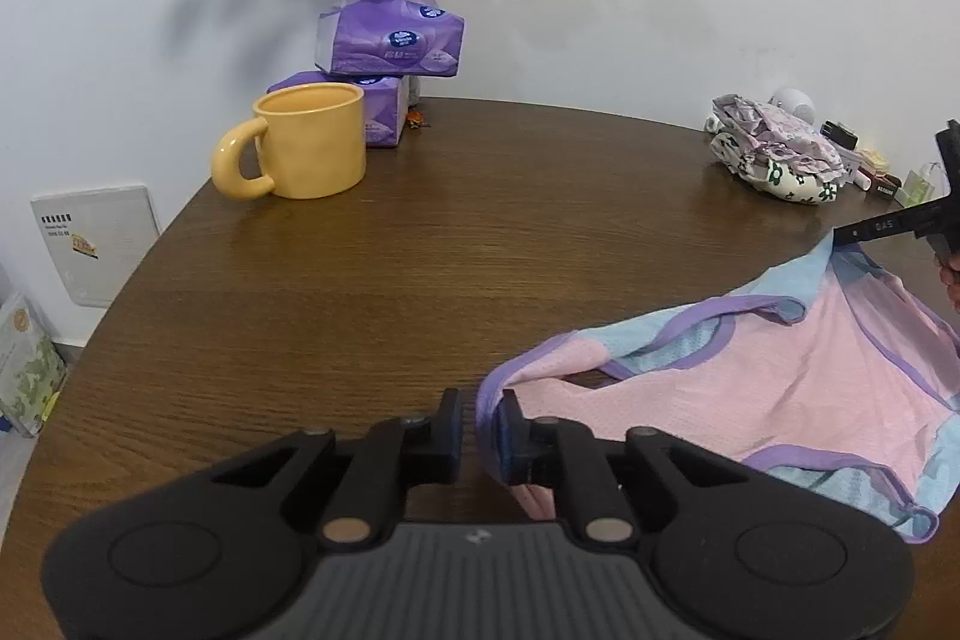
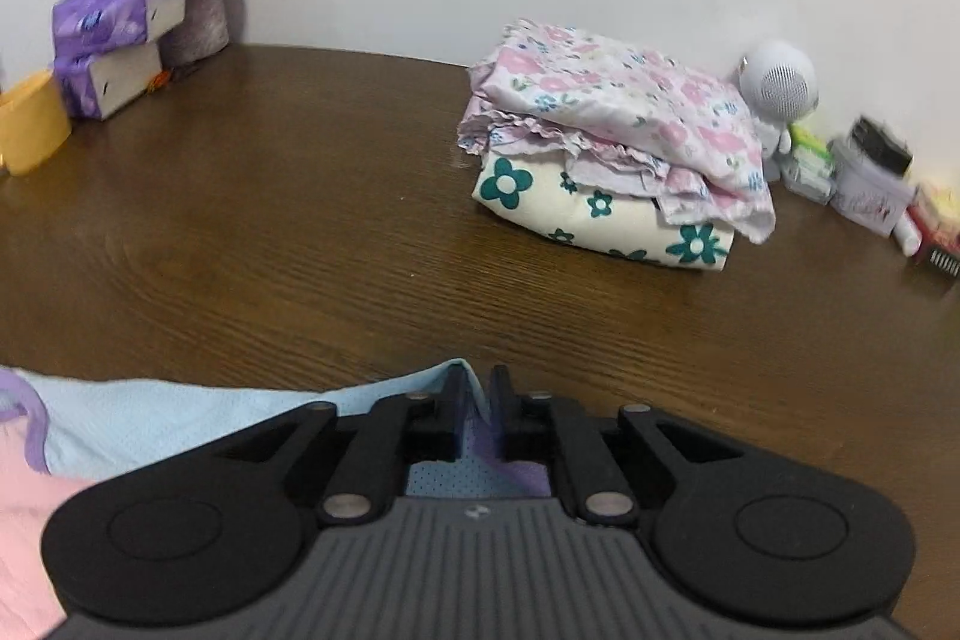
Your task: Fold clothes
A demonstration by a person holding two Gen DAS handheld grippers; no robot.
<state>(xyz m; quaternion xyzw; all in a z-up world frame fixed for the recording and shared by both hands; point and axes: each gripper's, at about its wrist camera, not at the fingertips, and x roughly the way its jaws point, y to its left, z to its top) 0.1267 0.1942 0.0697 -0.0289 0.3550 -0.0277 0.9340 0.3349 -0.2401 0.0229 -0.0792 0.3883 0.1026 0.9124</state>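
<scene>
Left gripper (image 1: 480, 421) sits low over the counter (image 1: 420, 250), jaws slightly apart, the purple-trimmed edge of the pink-and-blue garment (image 1: 780, 376) between them. Right gripper (image 2: 478, 394) reaches in level from the right, pinching the garment's blue corner just above the wood. A folded floral stack (image 2: 612, 160) rests well apart.

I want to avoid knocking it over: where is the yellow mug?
In the left wrist view, the yellow mug stands far left on the table, beside the purple tissue packs.
</scene>
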